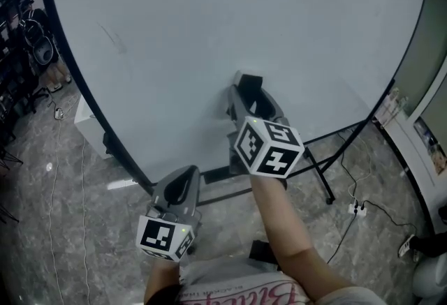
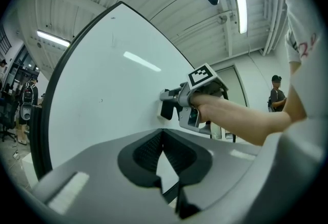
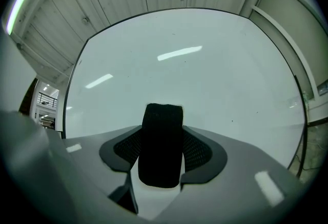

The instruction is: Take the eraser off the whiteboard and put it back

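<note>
Right tool is out at the whiteboard, pinching the black eraser. The pads sit against both its long sides and I see no daylight between them. The eraser stands upright in the grip, its far face against the board, low and a little right of the board's middle. Left tool hangs back on the near left, pressed together with nothing in it, well apart from the eraser.

I can't tell from here whether this is the lift-off or the put-back, so I'm treating the contact the same way for both. I keep the squeeze even on both sides so the eraser doesn't twist.

If it's coming off, I should pull straight back from the board rather than drag it across, which would likely make it skid or tip out of the pads. If it's going back, the whole far face should seat flat before I ease the pads apart, or it may drop. The left tool should stay out of the way on the near side.
</note>
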A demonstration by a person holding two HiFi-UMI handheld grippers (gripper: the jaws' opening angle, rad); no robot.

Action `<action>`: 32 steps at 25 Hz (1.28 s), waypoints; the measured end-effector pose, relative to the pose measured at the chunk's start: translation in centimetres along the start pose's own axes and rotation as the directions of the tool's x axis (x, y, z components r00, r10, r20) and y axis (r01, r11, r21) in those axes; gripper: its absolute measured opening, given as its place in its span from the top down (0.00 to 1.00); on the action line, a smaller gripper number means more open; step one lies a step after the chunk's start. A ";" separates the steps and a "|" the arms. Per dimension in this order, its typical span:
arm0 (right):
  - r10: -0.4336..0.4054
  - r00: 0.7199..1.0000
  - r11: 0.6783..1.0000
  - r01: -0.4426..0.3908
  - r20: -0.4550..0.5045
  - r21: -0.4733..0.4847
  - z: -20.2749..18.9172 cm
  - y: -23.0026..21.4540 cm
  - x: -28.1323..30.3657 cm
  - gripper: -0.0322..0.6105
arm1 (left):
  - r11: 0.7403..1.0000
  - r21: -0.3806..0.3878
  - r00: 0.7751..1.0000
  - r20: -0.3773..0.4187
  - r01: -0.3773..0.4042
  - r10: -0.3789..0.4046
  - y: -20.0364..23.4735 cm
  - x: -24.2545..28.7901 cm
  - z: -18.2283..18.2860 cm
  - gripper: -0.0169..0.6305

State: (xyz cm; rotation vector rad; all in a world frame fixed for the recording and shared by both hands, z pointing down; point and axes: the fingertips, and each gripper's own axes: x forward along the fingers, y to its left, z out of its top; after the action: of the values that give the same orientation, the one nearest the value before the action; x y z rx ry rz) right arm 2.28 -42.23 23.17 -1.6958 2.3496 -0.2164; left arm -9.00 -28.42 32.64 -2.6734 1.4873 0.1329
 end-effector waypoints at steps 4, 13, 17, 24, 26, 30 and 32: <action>0.004 1.000 1.000 -0.004 0.004 -0.030 -0.5 0.3 -1.6 0.59 | 1.000 -0.002 1.000 -0.005 0.010 -0.010 -0.1 -0.5 -0.1 0.98; 0.140 0.990 0.965 -0.130 0.025 -0.229 -3.4 3.6 -7.9 0.59 | 0.999 -0.014 0.999 -0.001 0.038 -0.038 -1.2 -0.7 -0.7 0.98; 0.184 0.982 0.935 -0.165 0.034 -0.314 -4.0 4.5 -11.2 0.59 | 0.999 -0.020 0.999 0.018 0.043 -0.042 -1.8 -0.8 0.0 0.98; 0.205 0.978 0.930 -0.209 -0.046 -0.301 -7.3 3.7 -14.1 0.59 | 0.999 -0.015 0.999 0.036 0.037 -0.036 -1.9 -0.9 0.6 0.98; 0.201 0.978 0.932 -0.210 -0.062 -0.295 -7.9 3.4 -14.0 0.59 | 1.000 -0.015 0.999 0.035 0.025 -0.025 -1.7 -0.8 0.5 0.98; 0.200 0.977 0.930 -0.212 -0.073 -0.300 -8.1 3.4 -14.1 0.59 | 0.999 -0.050 0.998 0.069 -0.006 0.009 -1.3 -0.8 1.1 0.98; 0.201 0.977 0.930 -0.213 -0.071 -0.298 -8.1 3.4 -14.1 0.59 | 0.998 -0.058 0.997 0.073 -0.001 0.005 -1.3 -0.6 1.2 0.98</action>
State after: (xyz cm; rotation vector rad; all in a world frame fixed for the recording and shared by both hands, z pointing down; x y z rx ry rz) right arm 1.26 -27.90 31.52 -1.5565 2.6813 0.1617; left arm -8.23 -27.05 31.53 -2.6797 1.4883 0.2750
